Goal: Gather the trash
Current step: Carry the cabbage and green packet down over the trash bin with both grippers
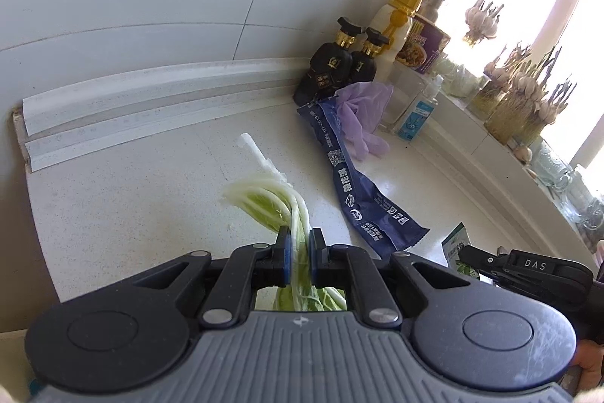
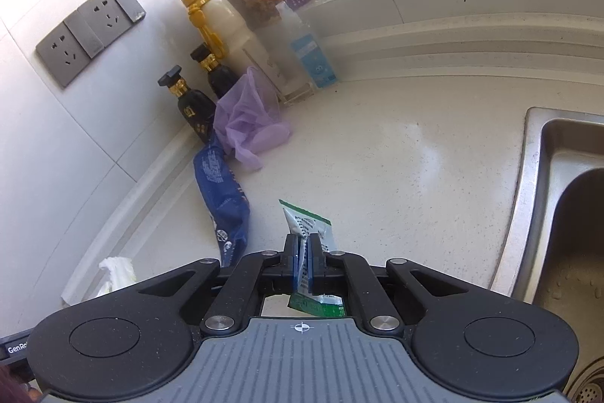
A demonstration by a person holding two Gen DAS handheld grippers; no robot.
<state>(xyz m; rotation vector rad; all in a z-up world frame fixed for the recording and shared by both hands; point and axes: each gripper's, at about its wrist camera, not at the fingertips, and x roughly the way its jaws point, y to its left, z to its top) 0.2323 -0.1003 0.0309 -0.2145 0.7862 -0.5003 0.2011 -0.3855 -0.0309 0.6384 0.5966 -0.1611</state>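
Both claws are gripping trash for carrying off: the left claw [image 1: 300, 252] is pinching cabbage [image 1: 271, 203], the right claw [image 2: 304, 261] a packet [image 2: 309, 225], while a blue wrapper [image 2: 224, 199] is lying ahead on the bench [image 2: 396, 169].

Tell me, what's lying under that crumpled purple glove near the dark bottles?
The upper end of the long blue wrapper runs beneath the purple glove, which lies on the white counter. How far the wrapper reaches under it is covered. Behind the glove stand two dark bottles.
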